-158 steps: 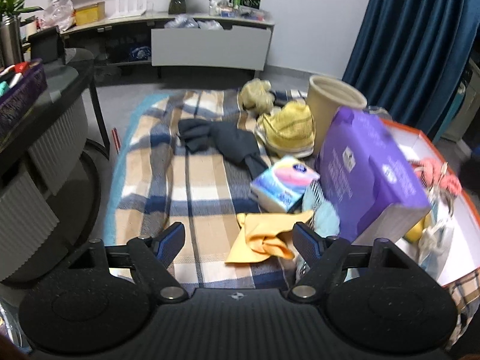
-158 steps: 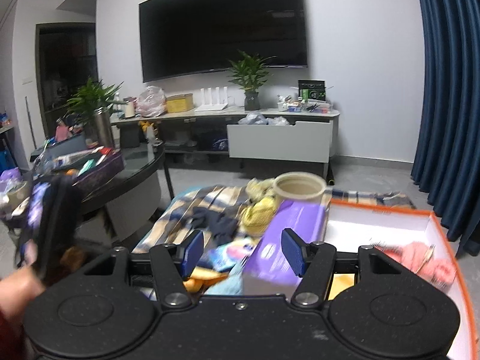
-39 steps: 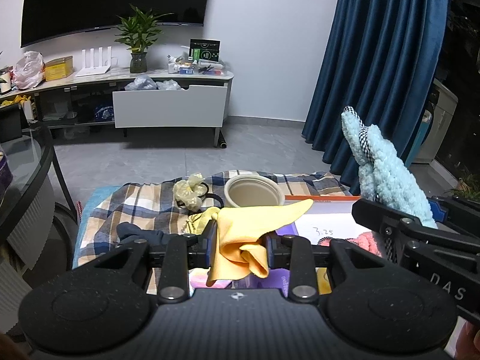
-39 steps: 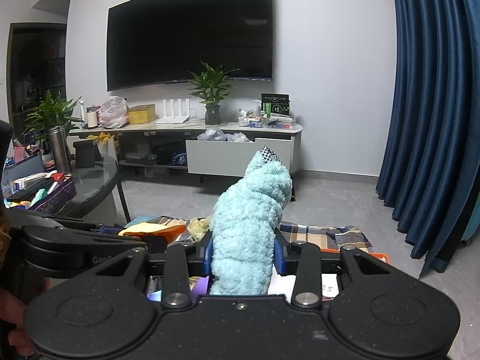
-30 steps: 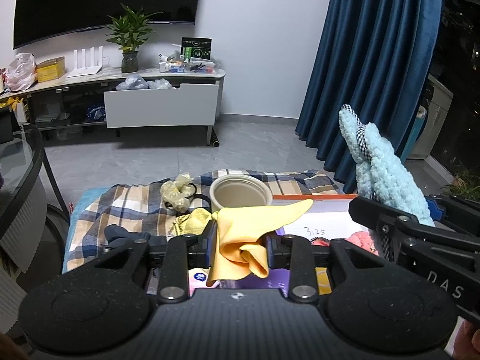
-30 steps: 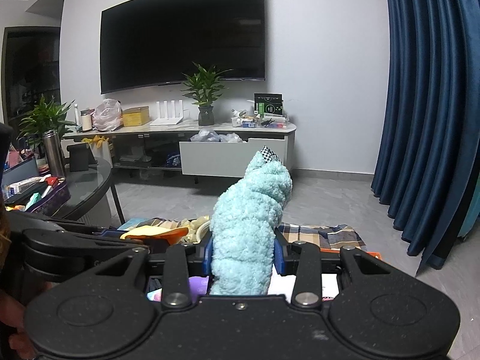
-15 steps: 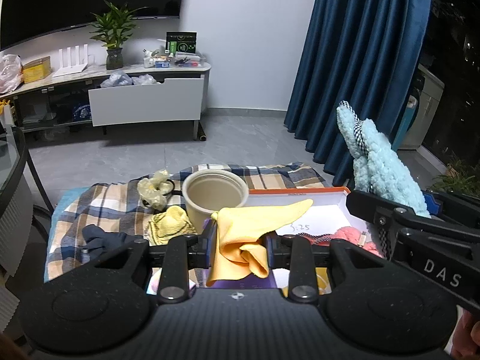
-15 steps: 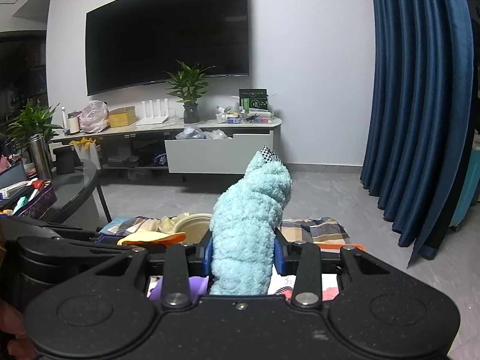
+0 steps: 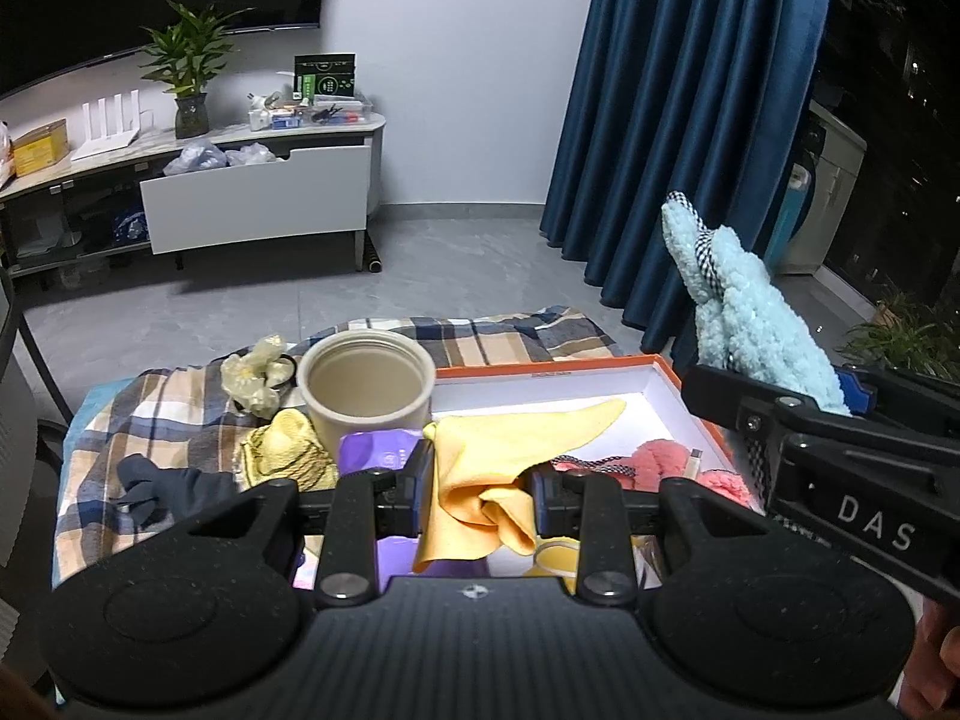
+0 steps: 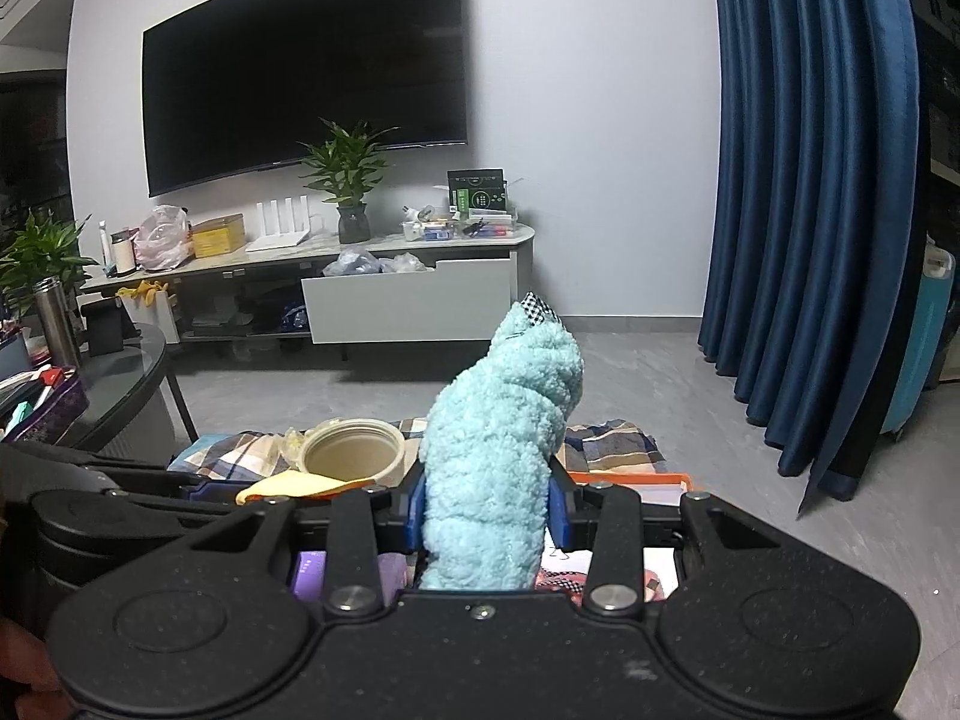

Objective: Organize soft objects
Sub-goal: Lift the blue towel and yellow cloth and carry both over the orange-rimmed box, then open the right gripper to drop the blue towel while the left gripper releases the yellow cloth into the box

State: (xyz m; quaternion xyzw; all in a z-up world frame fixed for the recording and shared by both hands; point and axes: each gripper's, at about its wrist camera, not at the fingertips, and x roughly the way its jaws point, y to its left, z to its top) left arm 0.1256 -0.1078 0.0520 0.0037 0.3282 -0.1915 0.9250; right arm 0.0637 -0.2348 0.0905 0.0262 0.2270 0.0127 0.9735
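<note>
Our left claw [image 9: 480,501] is clamped on a yellow cloth [image 9: 498,468], which hangs over the near left part of the orange-rimmed box [image 9: 540,367]. Our right claw [image 10: 487,510] is clamped on a fluffy light-blue sock [image 10: 498,456] that stands upright between its fingers; in the left view it rises at the right, over the box's right edge.

The claw bodies hide the near part of the box and the bedding below, so we cannot tell what lies there. A purple pack [image 9: 384,450] shows only in part behind the left claw. A pink fluffy item [image 9: 660,459] lies in the box, half hidden; a small pale thing beside it is too small to name.

On the plaid blanket [image 9: 180,408] to the left lie a dark glove [image 9: 174,489], a yellow knitted piece [image 9: 288,456] and a pale scrunchie [image 9: 255,372]. A beige pot [image 9: 366,387] stands just beside the box's far left corner, touching the purple pack.

The far part of the box floor is bare white. Beyond the blanket the grey floor [image 9: 300,312] is open up to the TV cabinet [image 9: 252,198]; a blue curtain [image 9: 690,120] closes the right side, and a dark round worktop [image 10: 114,396] stands at the left.
</note>
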